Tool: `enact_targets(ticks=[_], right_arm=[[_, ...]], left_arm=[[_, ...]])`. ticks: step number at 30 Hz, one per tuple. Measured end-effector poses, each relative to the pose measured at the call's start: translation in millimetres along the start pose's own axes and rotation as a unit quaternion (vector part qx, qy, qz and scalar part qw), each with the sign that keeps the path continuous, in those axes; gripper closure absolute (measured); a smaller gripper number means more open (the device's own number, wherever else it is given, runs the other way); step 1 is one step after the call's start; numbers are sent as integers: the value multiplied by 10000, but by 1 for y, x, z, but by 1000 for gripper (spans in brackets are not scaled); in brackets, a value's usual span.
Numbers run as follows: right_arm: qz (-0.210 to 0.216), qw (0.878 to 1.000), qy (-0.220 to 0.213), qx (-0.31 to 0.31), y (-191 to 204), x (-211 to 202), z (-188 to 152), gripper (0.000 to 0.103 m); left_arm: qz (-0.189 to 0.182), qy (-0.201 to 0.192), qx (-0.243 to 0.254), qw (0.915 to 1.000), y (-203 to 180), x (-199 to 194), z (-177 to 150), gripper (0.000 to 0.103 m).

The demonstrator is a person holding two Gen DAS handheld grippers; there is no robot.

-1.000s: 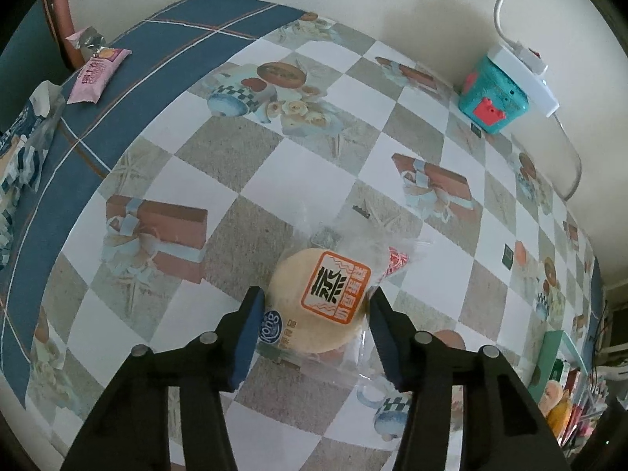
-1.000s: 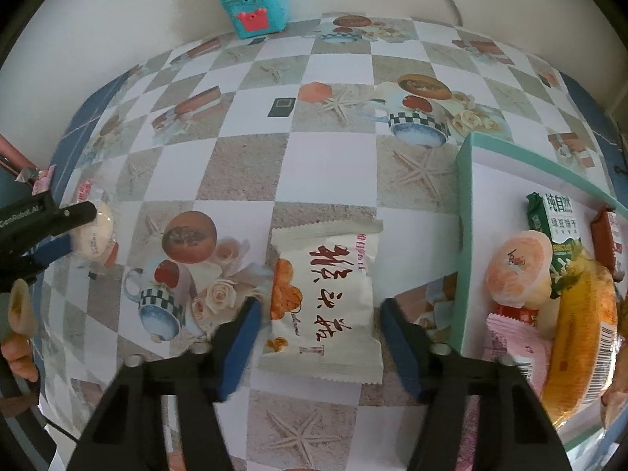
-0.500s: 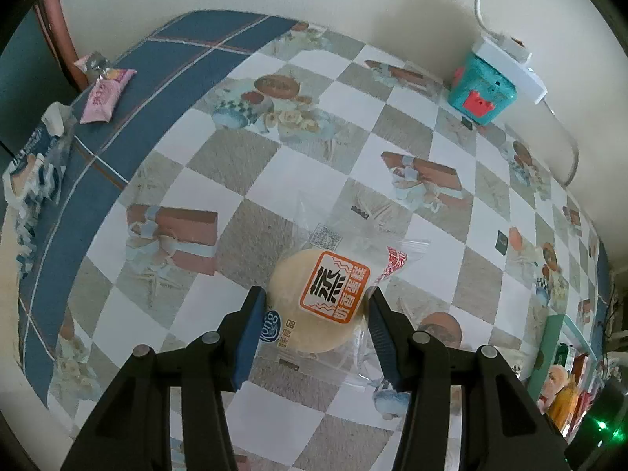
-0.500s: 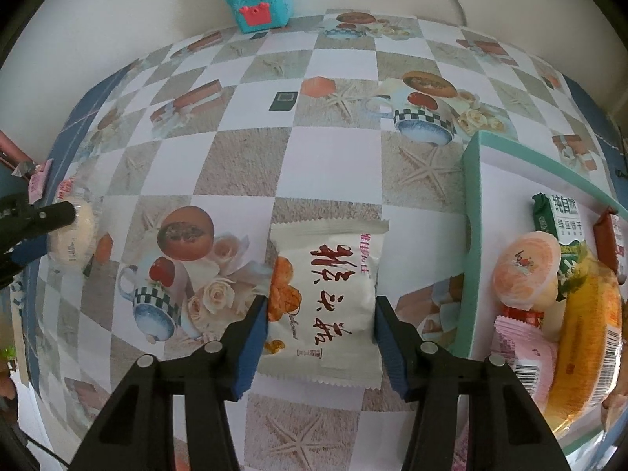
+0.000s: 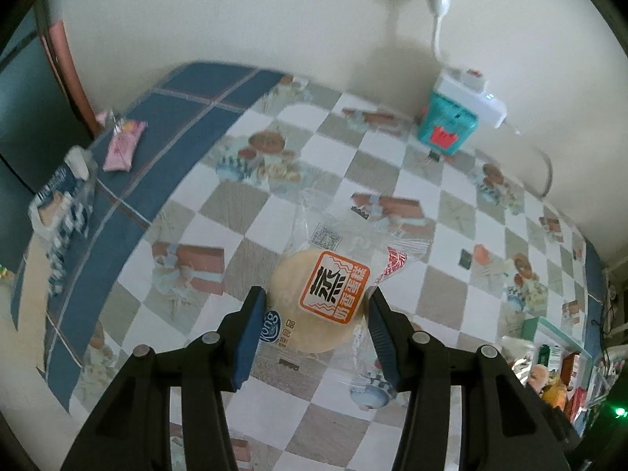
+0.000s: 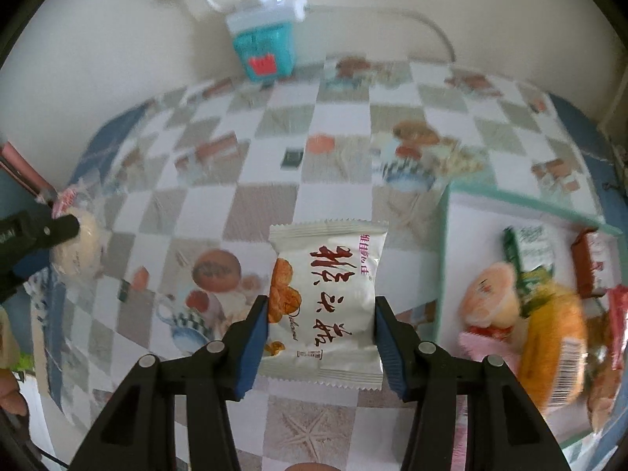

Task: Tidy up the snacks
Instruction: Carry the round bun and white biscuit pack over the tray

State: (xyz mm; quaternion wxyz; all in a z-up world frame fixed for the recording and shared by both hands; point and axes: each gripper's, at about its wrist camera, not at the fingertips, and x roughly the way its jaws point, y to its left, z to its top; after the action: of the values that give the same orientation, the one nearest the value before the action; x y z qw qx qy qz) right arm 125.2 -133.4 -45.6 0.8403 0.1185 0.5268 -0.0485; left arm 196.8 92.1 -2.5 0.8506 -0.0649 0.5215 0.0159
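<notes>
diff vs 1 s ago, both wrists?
Both lifted: the left gripper carries the round cake pack up off the tablecloth; the right gripper closed onto the white snack packet and raised it. Unchanged: tray contents, pink packet, teal box.

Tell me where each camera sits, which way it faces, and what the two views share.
Left wrist: on the left claw, looking steeply down along its fingers at a round cake packet gripped above the checked tablecloth; only the claw shows.
Right wrist: on the right claw, looking steeply down at a white snack pouch it grips; the left claw and a fingertip show at the left edge.
Shared: teal box by the wall, snack tray, cake packet.
</notes>
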Motion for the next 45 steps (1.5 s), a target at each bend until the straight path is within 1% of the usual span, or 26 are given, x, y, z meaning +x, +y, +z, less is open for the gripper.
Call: enact_targets(ticks=[5, 9, 14, 17, 23, 27, 30, 33, 38, 42, 45], right_arm=[[13, 9994, -341, 69, -9, -32, 7, 48], [-53, 9984, -550, 150, -21, -54, 8, 48], [-102, 9968, -696, 373, -44, -75, 3, 48], [-168, 9957, -767, 491, -58, -84, -1, 48], [-250, 9933, -849, 742, -85, -102, -13, 48], [-428, 9905, -976, 867, -106, -116, -20, 48], [-532, 9875, -1087, 1006, -123, -128, -25, 48], [-610, 9845, -1188, 1139, -141, -140, -29, 48], [-746, 9803, -1225, 1360, -168, -152, -38, 48], [-787, 9786, -1221, 1458, -183, -157, -46, 48], [-809, 9784, -1196, 1483, -191, -157, -52, 48]], left_arm=[[-122, -273, 290, 9991, -22, -28, -6, 50], [-127, -485, 541, 9973, -44, -49, -15, 50], [-248, -656, 809, 9942, -69, -70, -35, 50], [-241, -693, 1060, 9917, -86, -75, -52, 50], [-501, -520, 1286, 9891, -115, -75, -73, 50], [-559, -490, 1429, 9869, -136, -78, -87, 50], [-700, -400, 1573, 9842, -154, -79, -99, 50], [-806, -310, 1760, 9806, -171, -80, -113, 50], [-848, -213, 2106, 9737, -199, -79, -139, 50], [-962, 14, 2333, 9676, -219, -74, -161, 50], [-958, 104, 2521, 9629, -232, -71, -176, 50]])
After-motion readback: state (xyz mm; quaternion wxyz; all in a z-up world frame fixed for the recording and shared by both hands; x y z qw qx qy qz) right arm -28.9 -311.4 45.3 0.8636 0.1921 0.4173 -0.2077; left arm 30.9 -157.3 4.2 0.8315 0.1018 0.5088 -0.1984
